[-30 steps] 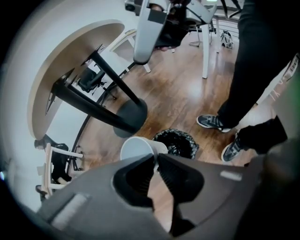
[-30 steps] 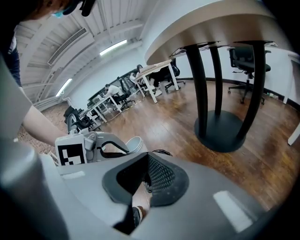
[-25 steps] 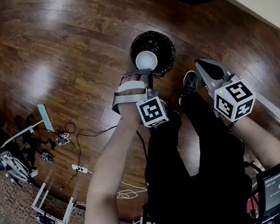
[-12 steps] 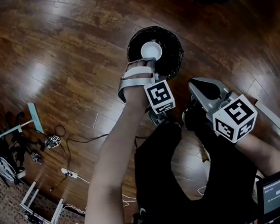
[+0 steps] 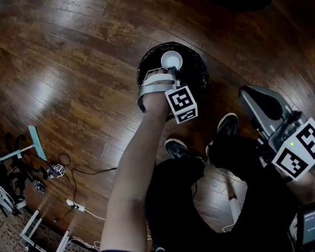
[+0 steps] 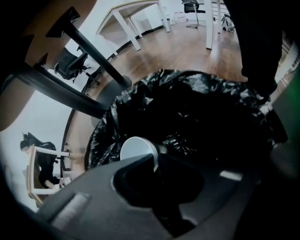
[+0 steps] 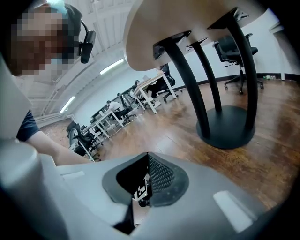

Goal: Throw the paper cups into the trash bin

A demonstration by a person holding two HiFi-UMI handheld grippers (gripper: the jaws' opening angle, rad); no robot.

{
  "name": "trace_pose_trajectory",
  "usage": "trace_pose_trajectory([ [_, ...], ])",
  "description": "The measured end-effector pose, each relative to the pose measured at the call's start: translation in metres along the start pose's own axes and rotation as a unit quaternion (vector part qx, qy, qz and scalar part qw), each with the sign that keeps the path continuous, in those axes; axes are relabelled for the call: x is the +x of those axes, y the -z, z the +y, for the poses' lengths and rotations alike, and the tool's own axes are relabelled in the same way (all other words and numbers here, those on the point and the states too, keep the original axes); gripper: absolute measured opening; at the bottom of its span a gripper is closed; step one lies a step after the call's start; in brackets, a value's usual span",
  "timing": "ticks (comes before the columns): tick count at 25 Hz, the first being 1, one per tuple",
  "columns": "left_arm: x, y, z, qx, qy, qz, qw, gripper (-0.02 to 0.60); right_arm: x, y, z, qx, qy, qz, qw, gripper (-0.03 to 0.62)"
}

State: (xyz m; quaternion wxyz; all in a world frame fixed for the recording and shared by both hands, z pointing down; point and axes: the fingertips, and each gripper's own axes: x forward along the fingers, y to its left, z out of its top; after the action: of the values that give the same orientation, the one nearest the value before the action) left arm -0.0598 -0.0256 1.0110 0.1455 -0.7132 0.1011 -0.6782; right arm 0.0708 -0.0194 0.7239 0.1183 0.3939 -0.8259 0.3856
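Paper cup [image 5: 171,61] is at the upper centre of the head view, pinched by its rim between the left gripper [image 5: 167,74] fingers, over the black-lined trash bin [image 5: 197,71]. Right gripper [image 5: 252,94], lower right: jaws together, empty.

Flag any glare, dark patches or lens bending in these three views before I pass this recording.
Head view: dim, bowed at the edges, glare streaks on the wood floor; the paper cup reads clearly over the trash bin. Left gripper view: the bin's black liner swallows detail; only the cup's rim is bright. Right gripper view: brightest, table legs curved by the lens.
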Motion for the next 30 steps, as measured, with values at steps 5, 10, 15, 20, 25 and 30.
trace_pose_trajectory([
  [5, 0.036, -0.006, -0.011, -0.003, 0.014, 0.004, 0.9999, 0.035, 0.003, -0.001, 0.000, -0.007, -0.014, 0.000, 1.000, 0.011],
  [10, 0.061, -0.010, -0.019, -0.031, 0.049, 0.018, 0.9981, 0.037, 0.010, 0.000, -0.006, -0.013, -0.013, 0.003, 1.000, 0.011],
  [15, 0.071, -0.003, -0.040, -0.048, 0.122, 0.041, 0.9906, 0.104, 0.014, 0.004, -0.003, -0.008, -0.020, 0.015, 1.000, 0.010],
  [20, 0.066, -0.005, -0.044, -0.087, 0.145, 0.041, 0.9847, 0.149, 0.014, 0.005, 0.001, 0.000, -0.023, 0.015, 1.000, 0.011],
  [25, 0.040, 0.001, -0.041, -0.103, 0.146, 0.046, 0.9828, 0.147, 0.003, 0.004, 0.009, 0.012, -0.019, 0.013, 1.000, 0.011],
  [30, 0.021, 0.002, -0.041, -0.106, 0.151, 0.042, 0.9819, 0.146, -0.009, 0.004, 0.023, 0.019, -0.019, 0.019, 0.999, 0.011],
])
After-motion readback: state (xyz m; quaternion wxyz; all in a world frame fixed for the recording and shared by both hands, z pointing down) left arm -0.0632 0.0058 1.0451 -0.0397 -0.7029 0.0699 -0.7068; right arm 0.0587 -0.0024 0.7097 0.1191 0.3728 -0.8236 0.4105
